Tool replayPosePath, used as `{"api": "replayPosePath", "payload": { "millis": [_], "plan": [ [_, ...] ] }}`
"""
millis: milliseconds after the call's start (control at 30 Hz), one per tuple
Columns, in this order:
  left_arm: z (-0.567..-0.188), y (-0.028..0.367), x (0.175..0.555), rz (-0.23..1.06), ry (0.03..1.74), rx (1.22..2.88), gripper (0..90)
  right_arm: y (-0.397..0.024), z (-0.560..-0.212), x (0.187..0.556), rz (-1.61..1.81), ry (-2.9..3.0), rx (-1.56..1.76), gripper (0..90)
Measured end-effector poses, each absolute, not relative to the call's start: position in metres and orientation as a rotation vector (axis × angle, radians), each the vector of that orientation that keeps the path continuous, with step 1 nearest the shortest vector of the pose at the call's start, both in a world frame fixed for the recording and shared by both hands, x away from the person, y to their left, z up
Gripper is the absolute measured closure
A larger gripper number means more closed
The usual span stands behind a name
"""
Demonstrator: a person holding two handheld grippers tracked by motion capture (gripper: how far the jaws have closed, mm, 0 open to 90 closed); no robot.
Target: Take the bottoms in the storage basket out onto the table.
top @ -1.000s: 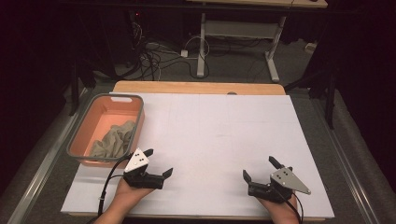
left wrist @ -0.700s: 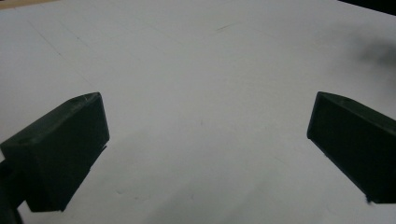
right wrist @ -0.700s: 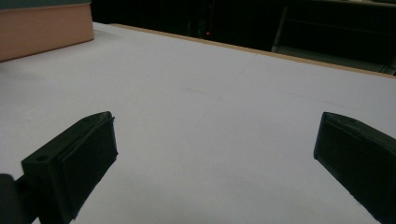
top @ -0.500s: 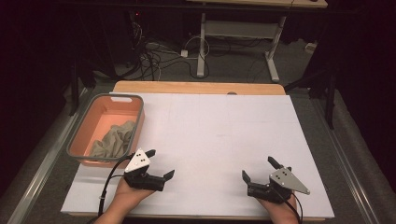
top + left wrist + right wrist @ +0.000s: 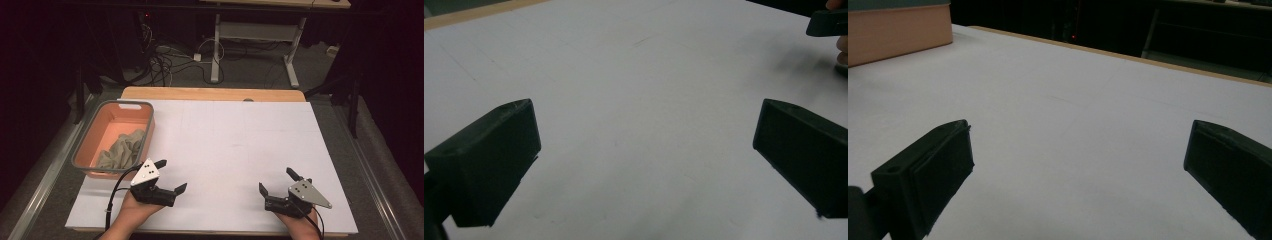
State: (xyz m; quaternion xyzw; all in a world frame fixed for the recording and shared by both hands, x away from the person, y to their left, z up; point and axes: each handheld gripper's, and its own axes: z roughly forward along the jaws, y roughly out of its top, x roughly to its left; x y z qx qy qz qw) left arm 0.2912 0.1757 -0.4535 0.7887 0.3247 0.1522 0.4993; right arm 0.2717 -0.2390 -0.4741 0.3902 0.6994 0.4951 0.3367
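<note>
White paper-covered tabletop (image 5: 240, 145) spreads across the high view, with a strip of bare pale wood showing along its far edge. At its near edge the black left gripper (image 5: 170, 176) and the black right gripper (image 5: 278, 182) sit low over the sheet, each held in a hand coming in from the bottom. Both have their jaws spread wide with nothing between them.

Nearest the left gripper is the salmon-pink plastic bin with a grey rim (image 5: 79, 150), standing at the table's left edge, just beyond and left of that gripper. A crumpled grey-beige cloth (image 5: 120, 149) lies in the bin's near half, reaching up against its right wall. The cloth's contents and folds can be made out from the high view alone.

From the left gripper view, bare white sheet runs between the parted jaws, and the other gripper's dark tip (image 5: 828, 22) with a fingertip beside it appears at the top right corner. From the right gripper view, the bin's pink side wall (image 5: 898, 30) stands at the upper left, seen from table height, and the far wooden edge crosses behind the jaws.

Between the two grippers and out to the far and right edges, the sheet is open and flat.
</note>
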Motion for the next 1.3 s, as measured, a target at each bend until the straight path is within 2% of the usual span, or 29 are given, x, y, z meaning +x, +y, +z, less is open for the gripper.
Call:
{"api": "replayPosePath", "payload": {
  "millis": [400, 1300],
  "plan": [
    [-0.437, 0.187, 0.288, 0.375, 0.782, 1.874, 0.0, -0.239, -0.474, 0.272, 1.287, 1.835, 1.009, 0.3],
    [-0.413, 0.243, 0.29, 0.476, 0.878, 1.796, 0.0, -0.236, -0.476, 0.272, 1.286, 1.852, 1.008, 0.4]
  ]
}}
